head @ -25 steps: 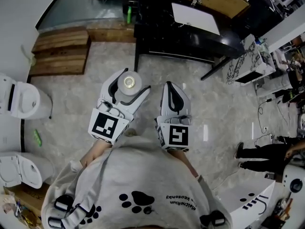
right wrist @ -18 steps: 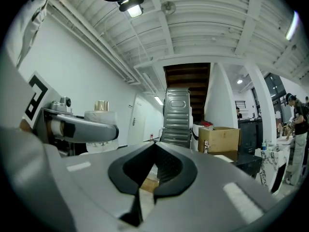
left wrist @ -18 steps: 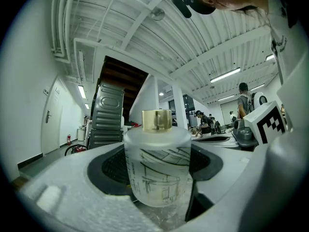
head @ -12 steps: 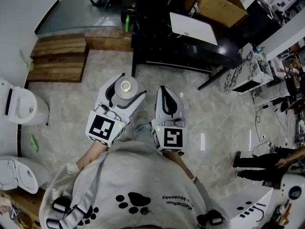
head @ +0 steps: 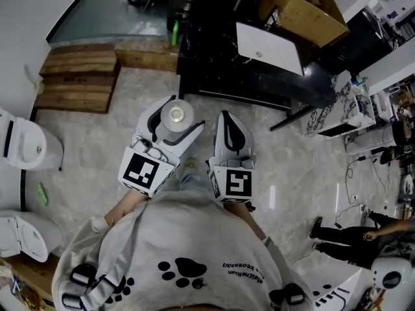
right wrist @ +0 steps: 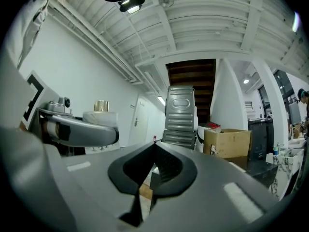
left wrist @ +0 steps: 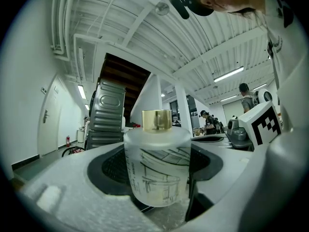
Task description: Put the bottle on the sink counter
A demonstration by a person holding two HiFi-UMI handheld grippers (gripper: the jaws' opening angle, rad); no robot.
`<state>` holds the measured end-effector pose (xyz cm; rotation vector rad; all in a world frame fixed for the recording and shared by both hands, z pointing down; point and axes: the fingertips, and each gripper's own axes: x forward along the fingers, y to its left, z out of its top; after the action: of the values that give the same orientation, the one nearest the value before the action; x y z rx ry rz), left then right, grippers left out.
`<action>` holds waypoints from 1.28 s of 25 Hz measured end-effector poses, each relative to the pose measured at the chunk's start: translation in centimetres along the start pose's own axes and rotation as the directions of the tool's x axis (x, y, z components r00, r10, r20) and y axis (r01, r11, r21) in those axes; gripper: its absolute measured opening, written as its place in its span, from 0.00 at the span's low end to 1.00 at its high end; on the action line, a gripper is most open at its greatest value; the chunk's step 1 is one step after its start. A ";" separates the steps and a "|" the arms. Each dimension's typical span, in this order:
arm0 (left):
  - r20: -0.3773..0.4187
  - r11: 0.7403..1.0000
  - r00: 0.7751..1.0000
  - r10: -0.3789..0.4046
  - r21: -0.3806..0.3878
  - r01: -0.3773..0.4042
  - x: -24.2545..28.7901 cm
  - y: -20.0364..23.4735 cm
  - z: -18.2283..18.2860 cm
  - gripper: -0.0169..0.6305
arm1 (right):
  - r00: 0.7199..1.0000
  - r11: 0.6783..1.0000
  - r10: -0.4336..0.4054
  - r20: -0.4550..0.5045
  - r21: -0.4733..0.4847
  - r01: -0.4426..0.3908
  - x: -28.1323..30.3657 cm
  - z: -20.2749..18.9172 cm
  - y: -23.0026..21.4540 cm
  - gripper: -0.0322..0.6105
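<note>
Open floor (head: pixel 97 141) lies ahead-left and to the right of the grippers. Straight ahead a black table (head: pixel 259 76) bars the way, with a box (head: pixel 301 11) at its far side. Wooden steps (head: pixel 78 76) block the far left, and toilets (head: pixel 29 148) line the left edge. A person (head: pixel 350 235) stands far right. Only a narrow gap parts the left gripper (head: pixel 177 116), its jaws filled by the bottle (head: pixel 176 113), from the right gripper (head: pixel 231 118), jaws pressed together.

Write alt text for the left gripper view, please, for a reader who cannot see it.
A frosted bottle with a gold cap and a printed line drawing stands upright, clamped between the jaws of the left hand-held gripper. Behind it are a white ribbed ceiling, a dark staircase and, far right, people standing.
</note>
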<state>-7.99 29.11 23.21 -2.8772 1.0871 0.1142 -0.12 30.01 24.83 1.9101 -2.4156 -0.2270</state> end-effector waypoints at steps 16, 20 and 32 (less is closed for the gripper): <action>0.002 0.998 0.998 0.056 0.015 -0.056 11.7 4.6 -0.8 0.55 | 0.994 0.994 0.108 0.013 0.006 -0.108 11.3 -1.9 -7.7 0.05; -0.010 0.997 0.997 0.082 -0.011 -0.082 13.6 5.2 -0.7 0.55 | 0.990 0.991 0.136 0.027 0.006 -0.137 12.8 -1.9 -9.2 0.05; -0.001 0.988 0.989 0.147 -0.038 -0.146 16.4 6.5 -1.4 0.55 | 0.980 0.981 0.194 0.039 0.017 -0.195 15.7 -2.8 -11.8 0.05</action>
<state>0.03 13.36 22.83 -2.8260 1.3094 0.1467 8.00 11.90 25.11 1.6755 -2.6166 -0.2302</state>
